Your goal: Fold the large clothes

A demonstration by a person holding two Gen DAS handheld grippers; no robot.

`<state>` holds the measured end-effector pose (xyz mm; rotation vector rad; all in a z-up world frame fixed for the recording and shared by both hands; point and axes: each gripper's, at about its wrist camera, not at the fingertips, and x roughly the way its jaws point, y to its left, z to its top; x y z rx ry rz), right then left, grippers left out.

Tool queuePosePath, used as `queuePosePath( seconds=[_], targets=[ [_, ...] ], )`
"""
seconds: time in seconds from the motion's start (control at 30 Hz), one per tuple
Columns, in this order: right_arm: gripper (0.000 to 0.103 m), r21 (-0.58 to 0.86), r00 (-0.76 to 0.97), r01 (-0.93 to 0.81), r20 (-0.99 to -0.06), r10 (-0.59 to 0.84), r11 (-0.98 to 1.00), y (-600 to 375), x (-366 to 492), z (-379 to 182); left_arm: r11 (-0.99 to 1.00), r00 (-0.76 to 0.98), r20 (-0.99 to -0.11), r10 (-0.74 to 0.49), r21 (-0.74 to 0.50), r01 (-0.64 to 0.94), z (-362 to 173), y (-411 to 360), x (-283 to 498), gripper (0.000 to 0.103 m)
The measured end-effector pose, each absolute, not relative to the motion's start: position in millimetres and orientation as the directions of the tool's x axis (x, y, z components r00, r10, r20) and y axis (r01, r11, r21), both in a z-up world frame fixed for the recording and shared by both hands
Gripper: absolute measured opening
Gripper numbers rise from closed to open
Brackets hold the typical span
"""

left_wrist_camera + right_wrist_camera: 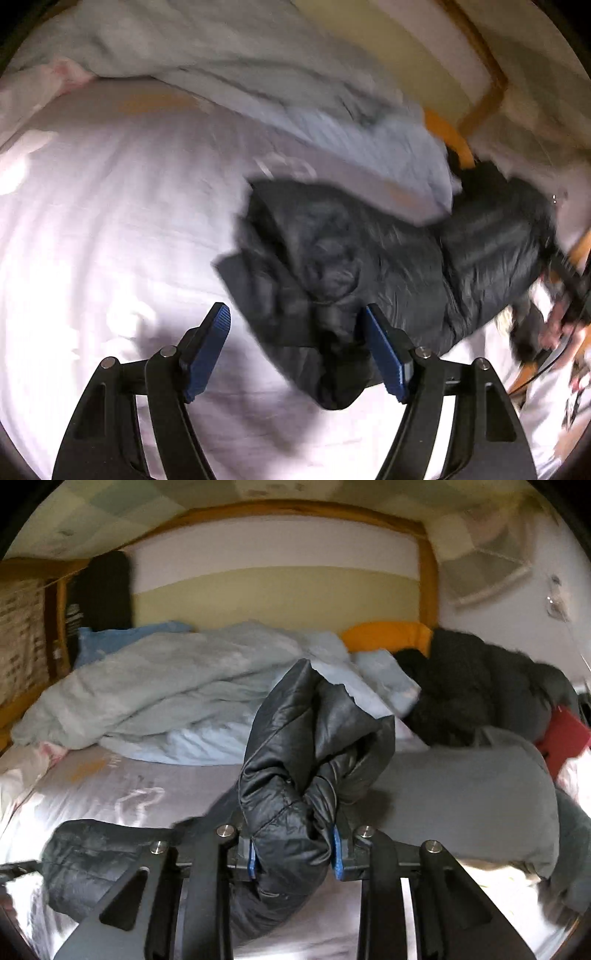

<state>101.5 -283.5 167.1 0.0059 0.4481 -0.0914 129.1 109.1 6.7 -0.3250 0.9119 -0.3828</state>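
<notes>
From the left wrist camera, the left gripper (297, 325) hangs over a bed with its blue-padded jaws spread wide and nothing pinched between them. Beneath and beyond the fingers, a black puffer jacket (369, 258) lies crumpled on the pale sheet (110, 221), its bulk running toward the right edge of the view. A pale grey-blue duvet (221, 55) is heaped along the far side of the mattress, one corner overlapping the jacket's top edge. At far right a person's hand (557, 325) shows, blurred. The frame is smeared by motion.

From the right wrist camera, the right gripper (295, 853) is clamped on a thick fold of the same jacket (314, 746), the quilted fabric bulging up between the blue pads (337, 853) and rising above the bed. More of the jacket rests on the sheet at lower left. Behind it sit the duvet (147, 686), an orange pillow (388, 633) against the wooden bed frame (295, 509), a dark heap of clothing (472, 686) at right, and a grey cushion (480, 797) just beside the lifted fold.
</notes>
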Motion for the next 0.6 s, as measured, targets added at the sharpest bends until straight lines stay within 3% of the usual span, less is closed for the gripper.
queuePosePath(
  seconds=[0.07,0.17,0.27,0.33,0.43,0.6],
  targets=[
    [0.032,-0.026,0.915,0.062,-0.398,-0.067,0.998,-259.5,97.2,169.1,0.936,0.605,-0.715,-0.351,-0.288,0.203,13.2,93.5,125.0,0.072],
    [0.032,-0.061,0.924,0.053,-0.375,-0.072,0.997,-226.4,91.9,169.6,0.935,0.624,-0.696,-0.354,-0.28,0.219,21.0,90.6,116.4,0.072],
    [0.032,-0.138,0.94,-0.069,-0.34,0.018,0.988,-147.6,78.0,162.0,0.957,0.678,-0.675,-0.291,-0.215,0.196,30.0,91.1,109.8,0.072],
    [0.033,-0.196,0.946,-0.097,-0.324,0.029,0.976,-115.6,73.0,152.7,0.951,0.678,-0.668,-0.306,-0.248,0.185,32.1,98.3,111.4,0.072],
    [0.033,-0.317,0.943,-0.038,-0.325,-0.071,0.948,-63.0,69.9,127.0,0.892,0.606,-0.667,-0.433,-0.414,0.182,29.1,122.6,120.4,0.072],
    [0.034,-0.308,0.916,-0.152,-0.401,0.017,0.939,-16.6,62.3,83.3,0.933,0.677,-0.664,-0.317,-0.348,0.095,39.2,146.1,121.4,0.072]
  ],
)
